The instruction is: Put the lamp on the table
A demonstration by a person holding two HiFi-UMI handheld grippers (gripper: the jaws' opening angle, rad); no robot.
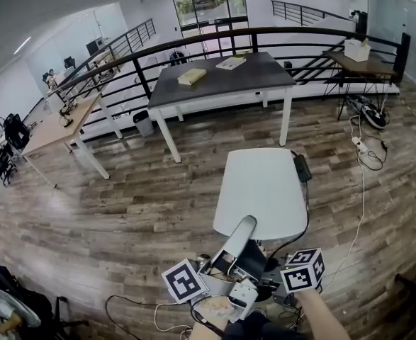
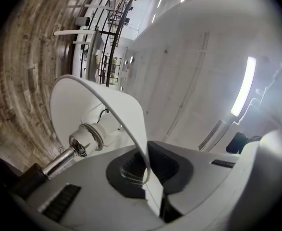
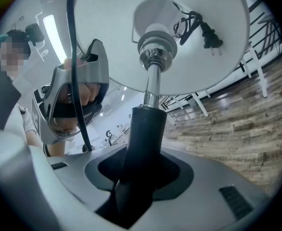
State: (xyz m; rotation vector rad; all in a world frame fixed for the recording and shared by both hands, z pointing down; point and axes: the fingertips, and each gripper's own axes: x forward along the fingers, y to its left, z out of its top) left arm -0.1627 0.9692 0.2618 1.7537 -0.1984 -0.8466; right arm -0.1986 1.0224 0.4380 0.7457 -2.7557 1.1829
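1. The lamp (image 1: 261, 190) is off the ground and held between both grippers at the bottom centre of the head view, its white shade (image 2: 83, 105) tipped forward over the wooden floor (image 1: 122, 204)
2. The left gripper (image 2: 148, 177) has its jaws pinched together on the thin rim of the shade, with the bulb socket (image 2: 85, 138) showing inside at the lower left of its view
3. The right gripper (image 3: 136, 177) is clamped round the black stem (image 3: 143, 129), which rises from between its pads to the centre of its view
4. The plug (image 3: 205, 35) sits tucked inside the shade at the upper right of that view, and a black cord (image 3: 76, 57) hangs down the left side
5. So the pick-up looks done, and the carry and the setting down are left
6. The dark table (image 1: 222, 80) stands in the upper middle of the head view, well apart from the lamp, with two books (image 1: 191, 76) lying toward its far side. Most of its near part is bare, so it is the likeliest goal
7. The lamp's base is in no view, so I cannot tell how it will need turning to stand upright
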